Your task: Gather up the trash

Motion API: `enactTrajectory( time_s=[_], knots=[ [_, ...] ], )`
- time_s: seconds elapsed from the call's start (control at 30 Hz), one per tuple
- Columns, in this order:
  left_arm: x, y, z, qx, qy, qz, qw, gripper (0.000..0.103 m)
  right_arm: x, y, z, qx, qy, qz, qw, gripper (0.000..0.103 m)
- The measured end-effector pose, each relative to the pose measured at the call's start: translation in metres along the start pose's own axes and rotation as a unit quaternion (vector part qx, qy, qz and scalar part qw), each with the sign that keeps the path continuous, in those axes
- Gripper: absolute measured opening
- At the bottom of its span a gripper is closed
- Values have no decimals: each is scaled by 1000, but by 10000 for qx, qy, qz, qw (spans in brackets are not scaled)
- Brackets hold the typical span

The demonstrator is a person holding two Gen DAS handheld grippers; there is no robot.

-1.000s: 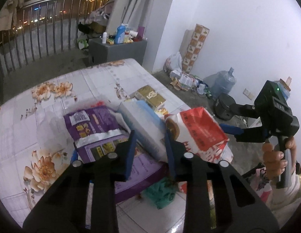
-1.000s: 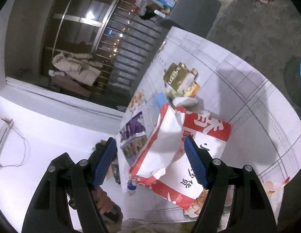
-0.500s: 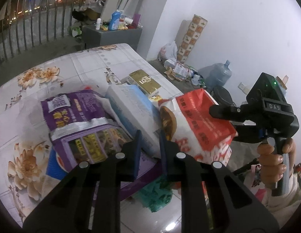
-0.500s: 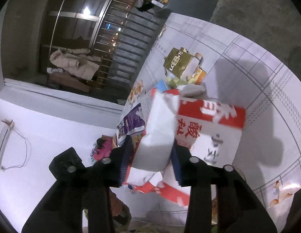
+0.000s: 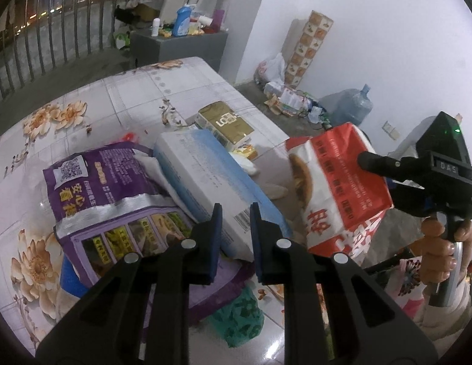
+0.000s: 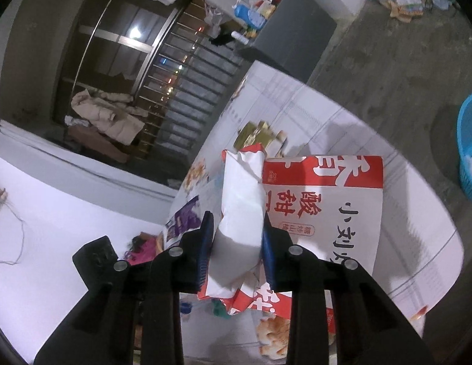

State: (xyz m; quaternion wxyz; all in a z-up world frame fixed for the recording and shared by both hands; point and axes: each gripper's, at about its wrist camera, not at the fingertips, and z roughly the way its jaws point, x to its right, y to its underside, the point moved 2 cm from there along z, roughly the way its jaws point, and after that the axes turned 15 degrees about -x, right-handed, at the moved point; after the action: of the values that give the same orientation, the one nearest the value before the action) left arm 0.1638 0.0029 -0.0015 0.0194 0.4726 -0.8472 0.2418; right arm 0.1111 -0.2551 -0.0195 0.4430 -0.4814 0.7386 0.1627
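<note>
My right gripper [image 6: 236, 243] is shut on a red and white snack bag [image 6: 321, 200] and holds it lifted off the floral table [image 5: 114, 97]; the bag [image 5: 336, 182] and the right gripper [image 5: 397, 179] also show in the left wrist view. My left gripper [image 5: 234, 225] hovers over a white and blue package [image 5: 211, 179], its jaws narrowly apart and gripping nothing. A purple snack bag [image 5: 108, 200] lies left of that package. A gold box [image 5: 225, 121] lies farther back and a crumpled green wrapper [image 5: 242, 310] lies near the front.
A grey cabinet [image 5: 178, 45] with bottles stands beyond the table by a railing. A water jug [image 5: 351, 108], cartons and litter sit on the floor by the white wall. A blue basket [image 6: 468, 146] stands on the floor in the right wrist view.
My right gripper closed on the red and white bag and lifted it off the table. My left gripper's jaws narrowed and it moved in over the white and blue package.
</note>
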Motion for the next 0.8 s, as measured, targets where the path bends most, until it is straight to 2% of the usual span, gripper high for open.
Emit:
enactTrajectory(
  time_s=[0.1,0.17,0.27,0.5,0.8],
  knots=[
    [-3,-8,2,-56,-78,-99,9999,17,0,-10,0,84,238,-125,9996,29],
    [-5,-14,4,-115,-137,-159,9997,27,0,-17,3,91,337,-179,9992,29],
    [-9,-21,10,-252,-228,-265,9991,35,2,-24,10,54,423,-249,9988,29],
    [-19,-32,33,-692,-328,-610,9952,42,7,-31,32,-216,268,-257,9991,26],
    [-9,-48,51,-824,-564,-561,9934,69,23,-32,38,-305,-89,-67,9995,25]
  ],
)
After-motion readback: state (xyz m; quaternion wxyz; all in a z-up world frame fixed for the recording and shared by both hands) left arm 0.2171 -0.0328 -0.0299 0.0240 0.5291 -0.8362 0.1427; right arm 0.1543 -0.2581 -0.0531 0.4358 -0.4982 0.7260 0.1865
